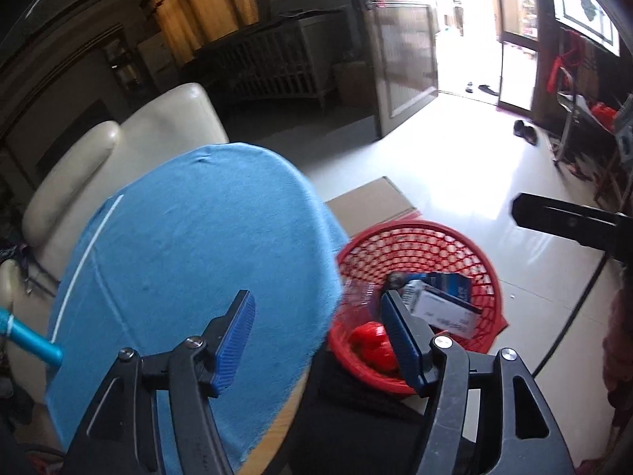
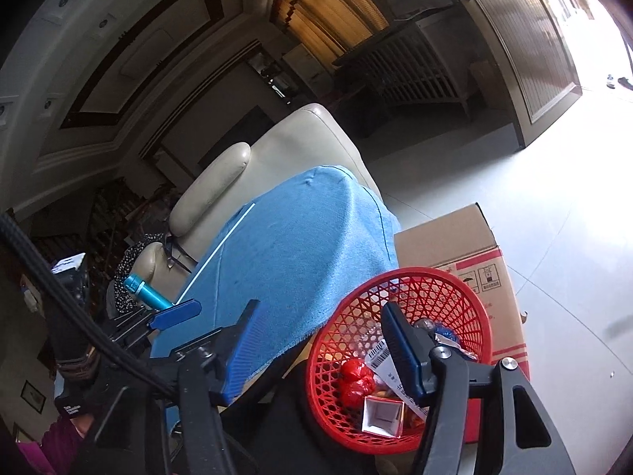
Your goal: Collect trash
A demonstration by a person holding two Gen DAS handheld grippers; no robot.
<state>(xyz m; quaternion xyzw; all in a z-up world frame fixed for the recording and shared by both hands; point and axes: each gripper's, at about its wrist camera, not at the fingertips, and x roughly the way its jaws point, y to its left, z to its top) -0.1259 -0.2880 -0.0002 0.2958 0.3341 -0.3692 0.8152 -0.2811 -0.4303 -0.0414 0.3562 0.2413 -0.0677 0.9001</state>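
Both of your hand-held grippers hang over the near edge of the bench (image 1: 178, 245), which wears a blue cloth, with the red basket (image 1: 419, 233) just beside that edge on its right. The basket already holds the trash: a crumpled red wrapper (image 2: 356, 382), a small open white box (image 2: 383, 415), a labelled carton (image 1: 447, 301) and a clear wrapper. Nothing sits between either pair of jaws. The left hand-held gripper (image 1: 316, 340) stands wide and empty, tilted steeply down, one pad over the cloth and the other over the basket. The right hand-held gripper (image 2: 316, 352) is also spread and empty, pitched more gently, its right finger inside the basket's rim line. I judge the drop done, so lift clear without clipping the rim, then scan the cloth, which looks bare from here
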